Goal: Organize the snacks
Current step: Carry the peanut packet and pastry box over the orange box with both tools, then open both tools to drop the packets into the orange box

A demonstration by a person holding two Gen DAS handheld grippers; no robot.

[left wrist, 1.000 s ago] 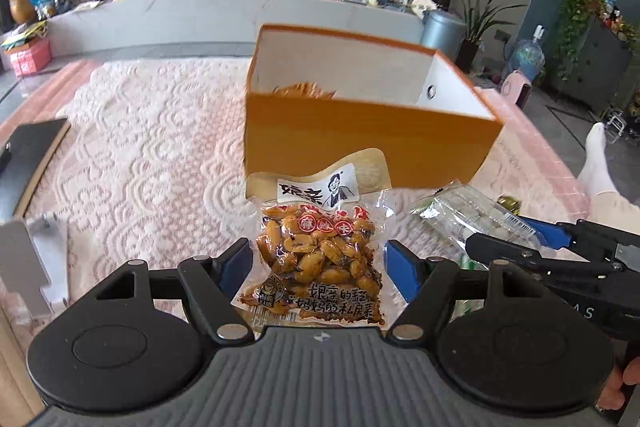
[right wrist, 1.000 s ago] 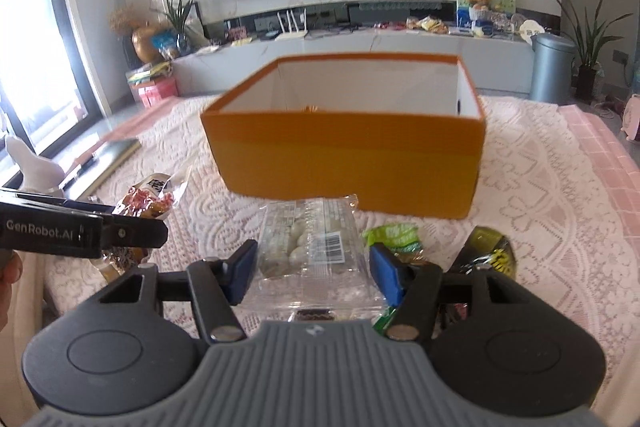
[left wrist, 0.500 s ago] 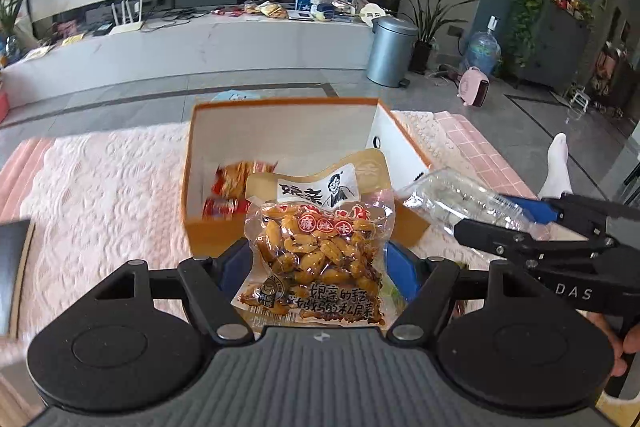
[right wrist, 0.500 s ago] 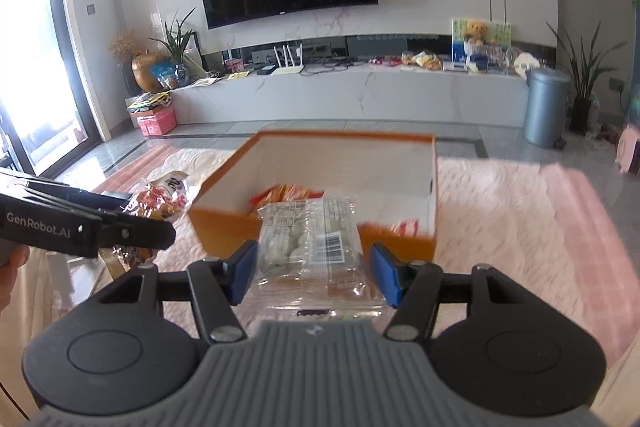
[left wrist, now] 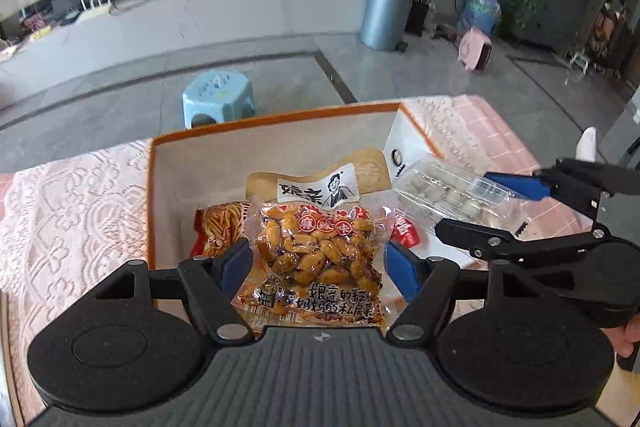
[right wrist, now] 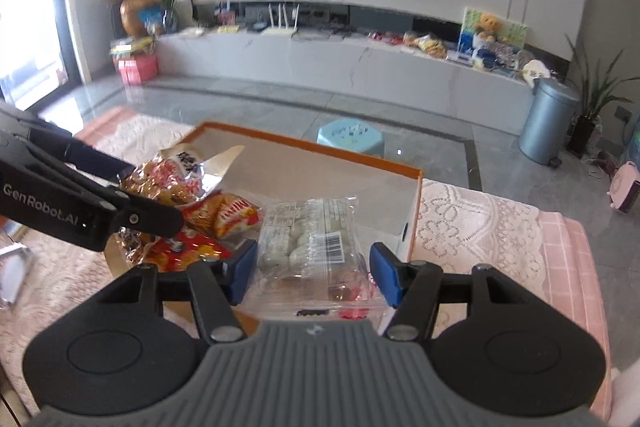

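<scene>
Both packets now hang over the orange box, lifted from the tablecloth: left gripper clamps the peanut pack, right gripper the clear sweets tray; dropping comes next.

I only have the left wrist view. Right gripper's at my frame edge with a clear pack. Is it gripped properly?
Observer: Yes. In the right wrist view the right gripper has both blue pads against the sides of the clear pack, barcode facing up.
Operator: Is it over the box?
Observer: It hangs above the near right corner of the orange box.
Operator: Anything under it?
Observer: Red and orange snack bags lie inside the box to its left. The spot directly beneath is hidden by the pack.
</scene>
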